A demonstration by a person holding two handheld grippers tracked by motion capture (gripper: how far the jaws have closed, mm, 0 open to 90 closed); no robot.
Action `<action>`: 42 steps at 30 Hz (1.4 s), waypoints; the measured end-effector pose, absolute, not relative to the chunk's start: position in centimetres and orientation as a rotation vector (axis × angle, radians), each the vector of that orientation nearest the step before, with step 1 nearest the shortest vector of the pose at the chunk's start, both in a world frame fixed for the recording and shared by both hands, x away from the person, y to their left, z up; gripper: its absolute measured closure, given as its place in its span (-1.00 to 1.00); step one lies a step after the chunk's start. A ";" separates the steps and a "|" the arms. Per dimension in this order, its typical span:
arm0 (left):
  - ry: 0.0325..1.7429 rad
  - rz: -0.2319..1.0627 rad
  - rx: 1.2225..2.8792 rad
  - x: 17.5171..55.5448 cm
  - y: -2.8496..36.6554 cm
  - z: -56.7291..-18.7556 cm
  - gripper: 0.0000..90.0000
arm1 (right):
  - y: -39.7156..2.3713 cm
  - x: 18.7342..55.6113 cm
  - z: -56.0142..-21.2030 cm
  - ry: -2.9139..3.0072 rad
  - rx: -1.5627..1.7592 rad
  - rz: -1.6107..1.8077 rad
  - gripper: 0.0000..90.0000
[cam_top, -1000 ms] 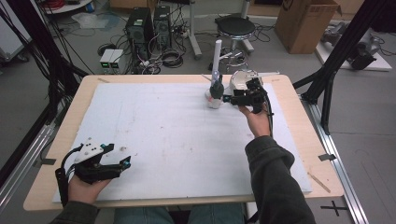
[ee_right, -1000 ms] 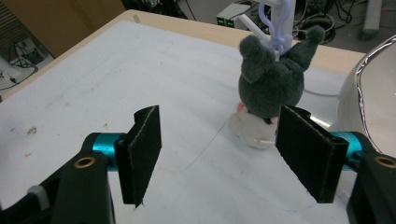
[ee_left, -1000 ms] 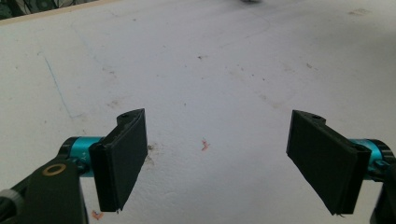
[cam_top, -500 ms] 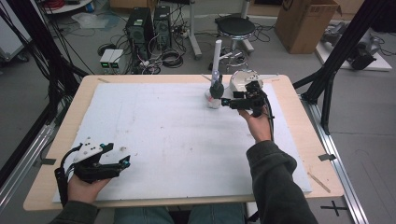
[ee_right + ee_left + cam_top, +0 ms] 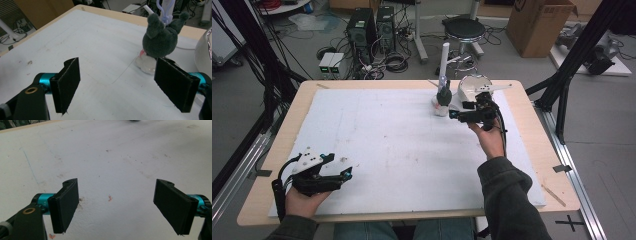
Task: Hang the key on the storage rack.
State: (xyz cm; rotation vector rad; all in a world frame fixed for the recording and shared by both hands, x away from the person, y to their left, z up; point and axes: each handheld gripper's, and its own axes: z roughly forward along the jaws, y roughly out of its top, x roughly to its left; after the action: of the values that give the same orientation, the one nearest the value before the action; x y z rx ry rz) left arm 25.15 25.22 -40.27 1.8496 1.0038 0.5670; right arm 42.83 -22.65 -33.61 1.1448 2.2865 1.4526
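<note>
A dark grey plush toy [image 5: 443, 95] [image 5: 160, 42] stands upright on a small white base [image 5: 147, 65] at the far middle of the white board [image 5: 387, 130]. A pale lilac loop [image 5: 165, 11] rises from its top. My right gripper [image 5: 455, 114] [image 5: 120, 87] hovers just right of the toy and points at it. Its jaws have just been opening and nothing is between them; the toy sits beyond the right jaw. My left gripper [image 5: 347, 173] [image 5: 120, 207] rests at the near left corner, open over bare board.
A white bowl-like container [image 5: 474, 86] [image 5: 203, 57] stands right behind the right gripper, close to the toy. The board covers most of the wooden table [image 5: 532, 150]. Beyond the far edge are a stool, computer cases and cables on the floor.
The right gripper has eased back a little from the plush toy, toward the person. The left hand has stayed where it was.
</note>
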 end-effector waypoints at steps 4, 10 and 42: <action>1.005 0.566 1.842 25.2 25.3 -40.2 -0.53 | -22.7 42.5 -33.8 2.291 1.148 1.450 -0.57; 1.006 0.566 1.843 25.2 25.2 -40.2 -0.53 | -22.6 41.8 -33.9 2.297 1.128 1.441 -0.60; 1.002 0.561 1.856 25.5 24.9 -40.3 -0.53 | -23.7 38.5 -34.9 2.288 1.089 1.425 -0.72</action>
State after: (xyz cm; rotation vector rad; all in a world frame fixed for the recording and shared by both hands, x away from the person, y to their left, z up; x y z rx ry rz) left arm 25.50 24.87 -40.31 1.8556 1.0024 0.5611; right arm 38.54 -23.67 -34.94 1.0890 2.2885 1.4253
